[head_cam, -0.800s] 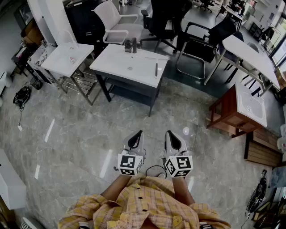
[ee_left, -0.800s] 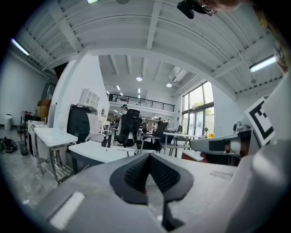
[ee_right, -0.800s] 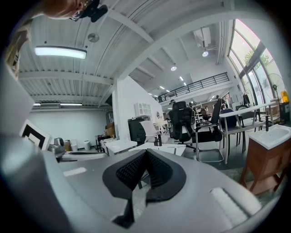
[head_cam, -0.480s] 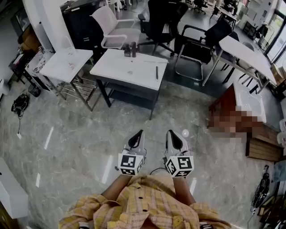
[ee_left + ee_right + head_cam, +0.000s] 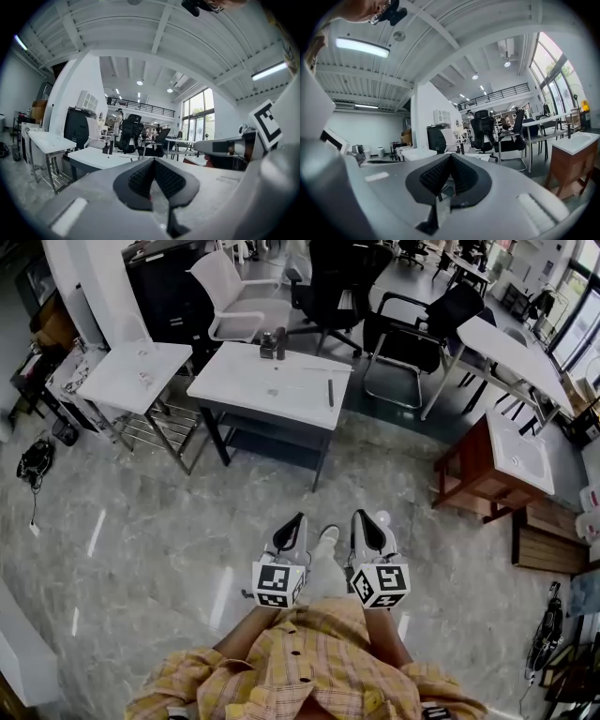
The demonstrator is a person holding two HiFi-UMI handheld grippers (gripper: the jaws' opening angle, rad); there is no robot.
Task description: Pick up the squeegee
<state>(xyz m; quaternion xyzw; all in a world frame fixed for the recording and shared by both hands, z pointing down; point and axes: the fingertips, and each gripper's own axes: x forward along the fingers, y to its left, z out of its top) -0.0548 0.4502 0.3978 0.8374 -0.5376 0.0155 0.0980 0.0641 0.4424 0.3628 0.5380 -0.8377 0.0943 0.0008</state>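
Grey marble floor (image 5: 150,512) of an office fills the head view. At upper centre stands a white rectangular table with dark legs (image 5: 244,381). The slim dark squeegee (image 5: 330,392) lies near the table's right edge. At lower centre, well apart from it, the left gripper (image 5: 296,519) and right gripper (image 5: 358,516) sit side by side, each with jaws pressed together on nothing.

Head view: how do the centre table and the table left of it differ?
The centre table is larger, on dark legs, and bears a slim dark tool; the left table is smaller, on a silvery wire frame. Both have white tops.
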